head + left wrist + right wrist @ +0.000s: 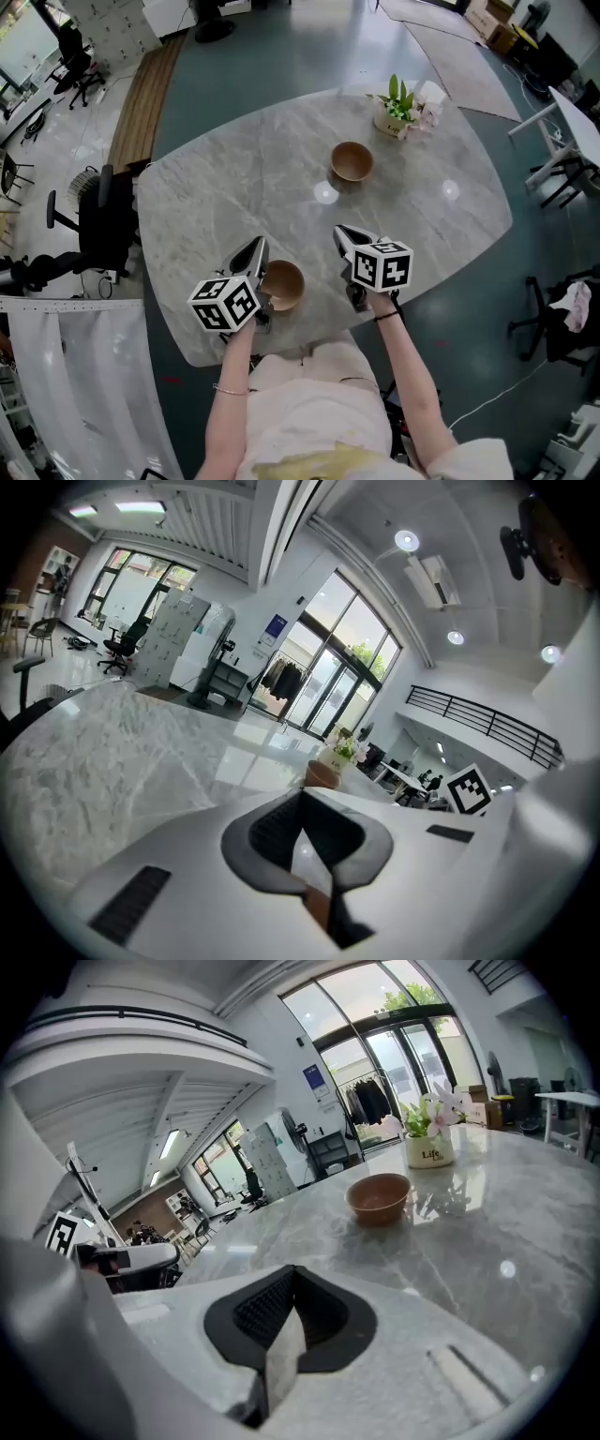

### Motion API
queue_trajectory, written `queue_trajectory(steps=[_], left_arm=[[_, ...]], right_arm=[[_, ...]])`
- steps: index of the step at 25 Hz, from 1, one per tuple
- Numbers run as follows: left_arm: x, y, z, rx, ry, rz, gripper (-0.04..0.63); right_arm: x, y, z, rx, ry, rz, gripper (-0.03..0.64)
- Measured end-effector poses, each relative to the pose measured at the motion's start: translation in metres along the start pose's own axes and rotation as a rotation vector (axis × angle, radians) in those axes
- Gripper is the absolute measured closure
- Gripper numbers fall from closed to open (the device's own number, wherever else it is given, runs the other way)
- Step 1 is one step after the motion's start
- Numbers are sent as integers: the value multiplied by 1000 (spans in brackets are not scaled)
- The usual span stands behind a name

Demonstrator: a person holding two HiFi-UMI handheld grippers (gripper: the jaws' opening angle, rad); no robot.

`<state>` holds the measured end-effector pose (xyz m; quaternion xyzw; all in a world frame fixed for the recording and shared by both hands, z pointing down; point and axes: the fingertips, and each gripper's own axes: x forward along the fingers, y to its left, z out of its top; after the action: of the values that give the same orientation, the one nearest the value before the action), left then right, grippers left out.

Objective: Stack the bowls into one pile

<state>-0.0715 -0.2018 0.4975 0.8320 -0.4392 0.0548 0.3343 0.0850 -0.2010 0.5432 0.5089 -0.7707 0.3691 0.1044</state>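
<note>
Two brown wooden bowls sit apart on the grey marble table. The far bowl stands toward the back, also visible ahead in the left gripper view and the right gripper view. The near bowl rests by the front edge, just right of my left gripper. That gripper's jaws meet with nothing at their tips; a sliver of brown shows under them in its own view. My right gripper hovers to the right of the near bowl, shut and empty.
A white pot of flowers stands at the table's back right, beyond the far bowl. A black office chair is off the table's left side. The table's front edge runs just behind both grippers, by the person's lap.
</note>
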Motion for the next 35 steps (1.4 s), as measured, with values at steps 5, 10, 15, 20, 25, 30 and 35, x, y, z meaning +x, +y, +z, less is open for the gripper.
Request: queue_trajectory(steps=[5, 10, 15, 20, 25, 30, 35], left_arm=[[25, -23, 6, -9, 5, -17, 595], [55, -48, 6, -14, 28, -35, 595], [84, -59, 4, -8, 46, -37, 595], [108, -65, 2, -8, 60, -27, 595], [121, -65, 4, -13, 68, -12, 595], [131, -60, 3, -28, 71, 9, 595], [136, -53, 3, -43, 77, 30, 595]], right_arm=[[0, -38, 30, 58, -42, -21, 611], [4, -74, 61, 69, -70, -52, 609], [19, -105, 82, 94, -94, -66, 592], [34, -136, 101, 128, -121, -103, 561], [48, -155, 112, 148, -121, -121, 517], [66, -168, 113, 165, -99, -123, 482], [78, -179, 111, 189, -49, -150, 482]])
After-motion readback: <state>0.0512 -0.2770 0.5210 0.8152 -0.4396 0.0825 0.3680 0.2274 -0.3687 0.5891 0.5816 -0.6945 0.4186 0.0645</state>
